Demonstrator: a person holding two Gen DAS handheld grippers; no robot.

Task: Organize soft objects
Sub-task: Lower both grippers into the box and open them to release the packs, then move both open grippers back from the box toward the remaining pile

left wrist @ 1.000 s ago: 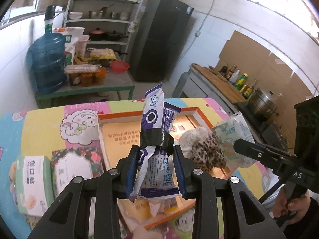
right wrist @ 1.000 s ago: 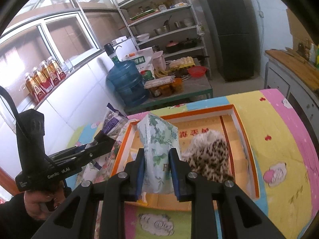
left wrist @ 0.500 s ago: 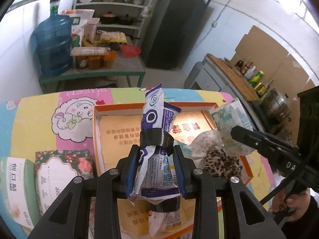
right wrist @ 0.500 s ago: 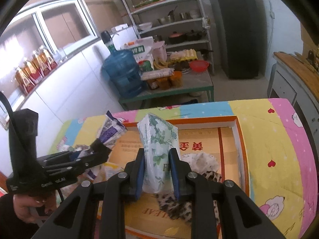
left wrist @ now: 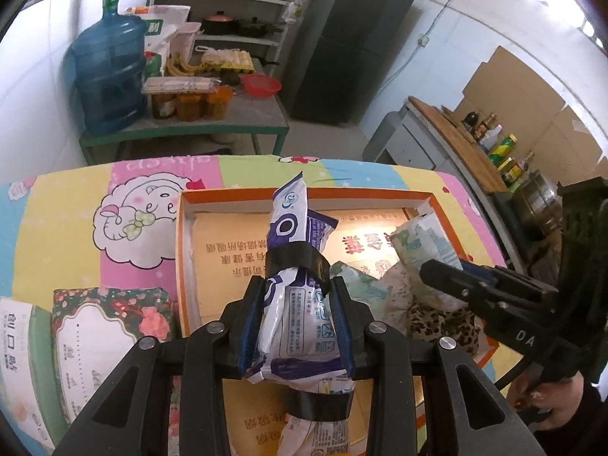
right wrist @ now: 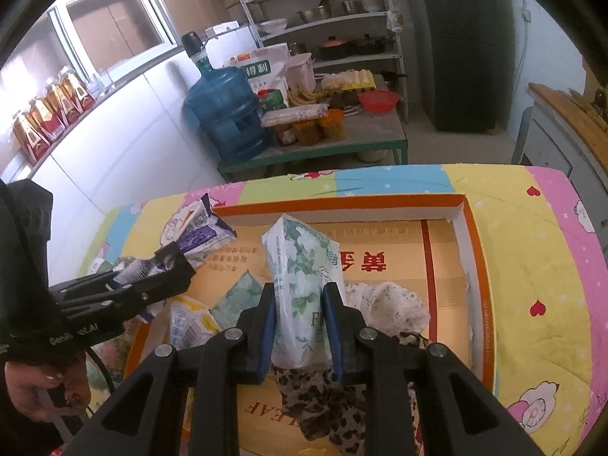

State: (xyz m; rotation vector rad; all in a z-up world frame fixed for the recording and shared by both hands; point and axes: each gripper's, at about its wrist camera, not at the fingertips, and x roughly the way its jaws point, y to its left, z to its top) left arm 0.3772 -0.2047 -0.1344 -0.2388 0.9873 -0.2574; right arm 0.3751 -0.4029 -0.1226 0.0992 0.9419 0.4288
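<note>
My left gripper (left wrist: 296, 285) is shut on a purple-and-white soft pack (left wrist: 296, 235) bound with black tape, held over the orange-rimmed cardboard tray (left wrist: 304, 192). My right gripper (right wrist: 298, 288) is shut on a green floral tissue pack (right wrist: 300, 262), held over the same tray (right wrist: 478, 266). In the tray lie a leopard-print cloth (right wrist: 323, 399), a white floral cloth (right wrist: 383, 304) and small soft packs (right wrist: 190, 319). Each gripper shows in the other's view: the right one (left wrist: 437, 273) and the left one (right wrist: 174, 262).
Two tissue packs (left wrist: 102, 334) lie left of the tray on the colourful tablecloth (left wrist: 57, 220). Behind the table stand a green bench with a blue water jug (left wrist: 108, 72), shelves and a black fridge (left wrist: 349, 38). A counter with bottles (left wrist: 494, 148) runs along the right.
Both grippers have moved forward and lower over the tray with their packs still held. The tray and cloths now sit nearer beneath them.
</note>
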